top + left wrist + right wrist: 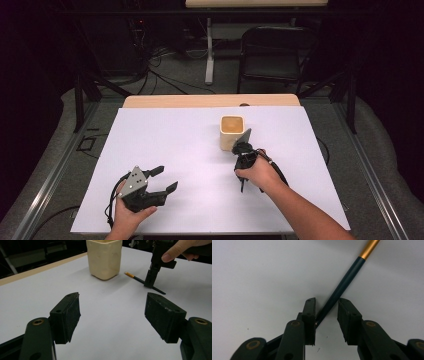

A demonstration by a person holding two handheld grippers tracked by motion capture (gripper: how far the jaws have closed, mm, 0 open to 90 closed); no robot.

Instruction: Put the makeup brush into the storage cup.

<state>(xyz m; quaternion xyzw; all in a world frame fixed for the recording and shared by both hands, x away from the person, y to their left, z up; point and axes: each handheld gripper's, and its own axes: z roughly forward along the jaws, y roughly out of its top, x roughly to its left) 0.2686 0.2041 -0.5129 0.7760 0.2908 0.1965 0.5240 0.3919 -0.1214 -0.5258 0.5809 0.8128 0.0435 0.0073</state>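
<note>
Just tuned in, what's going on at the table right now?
A person is working the right gripper down over a thin dark paintbrush that lies flat on the white table, just beside a cream square cup. The jaws straddle the handle near its end with a gap on one side, so it isn't clamped yet and hasn't been lifted. The left gripper rests open near the front edge, holding nothing.
</note>
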